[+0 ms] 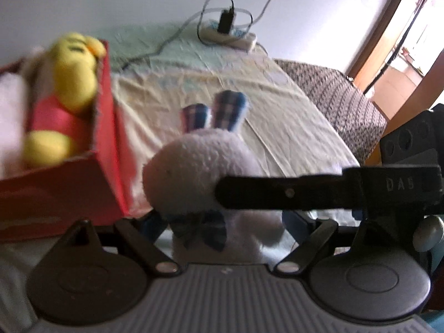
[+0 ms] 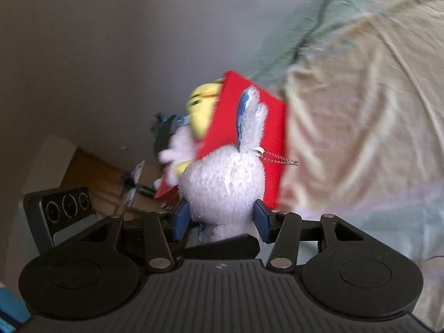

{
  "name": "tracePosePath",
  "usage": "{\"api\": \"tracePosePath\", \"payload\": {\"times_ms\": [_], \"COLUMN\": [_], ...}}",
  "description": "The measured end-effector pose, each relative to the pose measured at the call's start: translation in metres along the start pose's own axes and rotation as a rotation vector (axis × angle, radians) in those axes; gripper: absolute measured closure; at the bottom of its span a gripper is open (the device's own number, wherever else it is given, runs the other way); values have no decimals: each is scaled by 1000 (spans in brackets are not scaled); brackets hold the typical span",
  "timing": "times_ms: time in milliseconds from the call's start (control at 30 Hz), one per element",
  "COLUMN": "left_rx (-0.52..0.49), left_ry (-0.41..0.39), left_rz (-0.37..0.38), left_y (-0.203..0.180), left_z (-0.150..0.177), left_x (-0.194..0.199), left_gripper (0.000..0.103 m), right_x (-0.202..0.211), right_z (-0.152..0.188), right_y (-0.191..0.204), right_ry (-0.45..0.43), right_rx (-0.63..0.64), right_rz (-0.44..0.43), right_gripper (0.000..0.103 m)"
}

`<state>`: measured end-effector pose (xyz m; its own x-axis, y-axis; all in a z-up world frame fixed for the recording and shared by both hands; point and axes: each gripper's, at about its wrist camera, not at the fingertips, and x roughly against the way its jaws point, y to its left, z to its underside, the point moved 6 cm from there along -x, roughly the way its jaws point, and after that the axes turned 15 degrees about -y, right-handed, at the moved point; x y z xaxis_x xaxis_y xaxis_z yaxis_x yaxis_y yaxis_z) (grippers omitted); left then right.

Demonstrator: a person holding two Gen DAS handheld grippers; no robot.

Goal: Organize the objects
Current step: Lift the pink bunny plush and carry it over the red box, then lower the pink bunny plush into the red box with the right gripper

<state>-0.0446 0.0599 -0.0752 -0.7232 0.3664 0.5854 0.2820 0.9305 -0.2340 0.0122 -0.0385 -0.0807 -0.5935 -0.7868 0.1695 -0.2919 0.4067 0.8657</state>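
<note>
A white plush rabbit [image 1: 194, 172] with plaid blue ears and a plaid bow sits between the blue pads of my left gripper [image 1: 222, 222], just right of a red box [image 1: 108, 144]. The other gripper's black finger [image 1: 277, 193] crosses in front of the rabbit. In the right wrist view my right gripper [image 2: 222, 222] has its blue pads [image 2: 262, 220] closed on the rabbit [image 2: 224, 177], held before the red box [image 2: 266, 127]. A yellow plush with a red shirt [image 1: 72, 83] lies in the box, beside a pale plush at the left edge.
The box stands on a bed with a cream and pale green sheet [image 1: 222, 83]. A white power strip [image 1: 230, 36] with a black charger and cables lies at the bed's far edge. A patterned dark blanket [image 1: 333, 97] covers the right side. A doorway shows at far right.
</note>
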Motion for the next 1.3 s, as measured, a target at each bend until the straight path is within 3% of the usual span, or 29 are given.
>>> {"api": "tracePosePath", "payload": {"times_ms": [333, 767, 1033, 1300], "left_rx": [-13, -3, 35, 71], "left_ry": [-162, -294, -294, -247], "left_rz": [-28, -86, -114, -103], "left_y": [19, 107, 177, 230], "left_z": [-18, -49, -56, -63], "left_x": [55, 113, 117, 90], "left_gripper": [13, 12, 12, 13], "right_x": [-21, -108, -173, -211], "right_z": [5, 19, 30, 31], "right_y": [55, 126, 138, 126], "right_ry": [-24, -57, -74, -96], "right_rx": [81, 199, 240, 220], "right_rz": [-101, -168, -143, -65], "right_gripper": [52, 52, 52, 52]}}
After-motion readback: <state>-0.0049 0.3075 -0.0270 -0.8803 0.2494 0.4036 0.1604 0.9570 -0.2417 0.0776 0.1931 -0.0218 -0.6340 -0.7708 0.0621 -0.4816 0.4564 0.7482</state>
